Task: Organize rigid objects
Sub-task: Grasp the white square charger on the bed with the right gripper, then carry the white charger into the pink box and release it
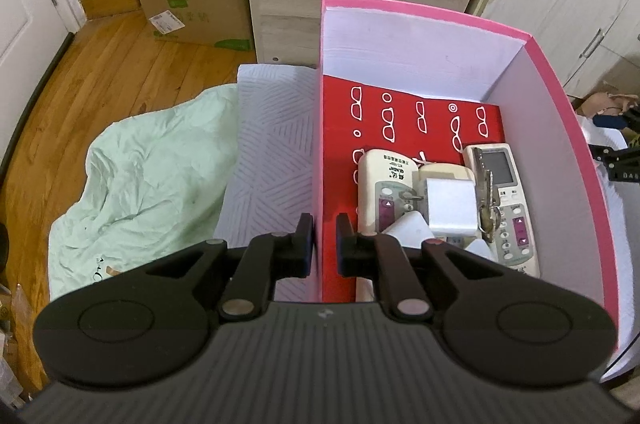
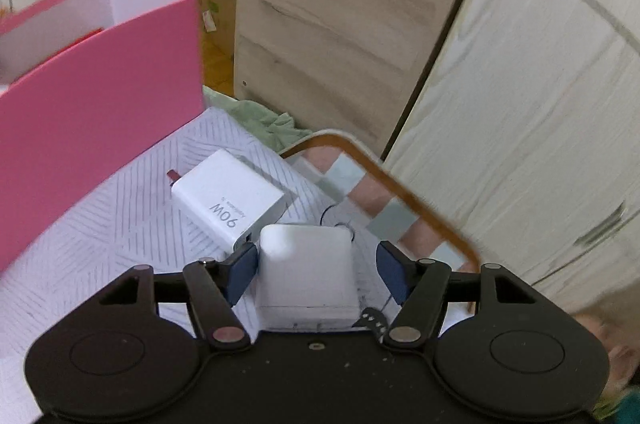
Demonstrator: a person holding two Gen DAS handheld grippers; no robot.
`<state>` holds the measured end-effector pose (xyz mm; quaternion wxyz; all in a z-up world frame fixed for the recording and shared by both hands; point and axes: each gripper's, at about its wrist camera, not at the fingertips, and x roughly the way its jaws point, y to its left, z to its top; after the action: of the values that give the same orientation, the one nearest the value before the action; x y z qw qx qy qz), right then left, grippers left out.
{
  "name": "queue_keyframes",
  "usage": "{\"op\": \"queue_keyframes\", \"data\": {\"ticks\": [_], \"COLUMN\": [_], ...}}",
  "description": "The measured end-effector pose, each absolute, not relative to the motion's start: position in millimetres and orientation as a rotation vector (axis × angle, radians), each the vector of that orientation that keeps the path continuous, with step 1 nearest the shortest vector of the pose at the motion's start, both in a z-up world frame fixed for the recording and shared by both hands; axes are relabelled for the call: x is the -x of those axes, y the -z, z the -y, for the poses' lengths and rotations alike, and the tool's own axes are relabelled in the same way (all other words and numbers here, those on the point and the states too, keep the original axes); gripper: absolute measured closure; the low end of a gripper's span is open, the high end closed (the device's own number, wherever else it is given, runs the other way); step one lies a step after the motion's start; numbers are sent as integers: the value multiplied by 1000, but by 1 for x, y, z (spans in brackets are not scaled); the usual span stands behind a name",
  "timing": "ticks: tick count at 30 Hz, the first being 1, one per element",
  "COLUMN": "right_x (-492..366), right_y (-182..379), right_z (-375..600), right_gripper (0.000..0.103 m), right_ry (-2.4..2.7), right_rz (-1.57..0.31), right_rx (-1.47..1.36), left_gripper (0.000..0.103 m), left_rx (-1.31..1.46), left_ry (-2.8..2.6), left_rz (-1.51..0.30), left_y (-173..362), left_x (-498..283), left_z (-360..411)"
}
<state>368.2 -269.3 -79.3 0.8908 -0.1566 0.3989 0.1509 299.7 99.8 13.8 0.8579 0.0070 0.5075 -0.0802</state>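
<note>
white charger (image 2: 306, 274) between open right fingers (image 2: 244, 270)

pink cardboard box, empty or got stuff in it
Not empty: the pink cardboard box holds two white remote controls, a white square charger and keys.

1. A cardboard box (image 1: 192, 12) stuffed with blue bags and papers stands on the wooden floor (image 1: 120, 72), far ahead-left of the left claw.
2. A crumpled pale-green cloth (image 1: 148, 168) lies just left of that claw.
3. A light wood panel (image 2: 340, 24) rises ahead of the right claw.
4. A cream wardrobe door (image 2: 520, 112) leans ahead-right of it.
5. A checked mat with a brown edge (image 2: 384, 200) lies just ahead-right of that claw.
</note>
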Motion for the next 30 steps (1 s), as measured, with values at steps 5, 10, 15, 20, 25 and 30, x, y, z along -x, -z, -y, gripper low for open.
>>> {"op": "queue_keyframes", "data": {"ticks": [5, 10, 15, 20, 25, 30], "right_x": [-372, -367, -360, -349, -336, -319], "right_y": [92, 92, 88, 73, 38, -12], "right_z": [277, 272, 266, 268, 260, 229], "right_gripper": [33, 43, 43, 43, 43, 43], "right_ry": [-299, -259, -197, -148, -177, -279], "right_rz": [-845, -856, -867, -856, -769, -648], "right_rx": [221, 202, 211, 152, 61, -2], "left_gripper": [93, 93, 93, 93, 93, 93], "left_rx": [-4, -21, -15, -7, 1, 18], "left_ry": [178, 169, 166, 166, 165, 167], "left_rz": [-1066, -1063, -1064, -1063, -1066, -1068], "left_y": [-13, -13, -13, -15, -15, -15], "left_x": [-300, -299, -298, -298, -300, -300], "left_z": [-102, -101, -99, -100, -102, -104]}}
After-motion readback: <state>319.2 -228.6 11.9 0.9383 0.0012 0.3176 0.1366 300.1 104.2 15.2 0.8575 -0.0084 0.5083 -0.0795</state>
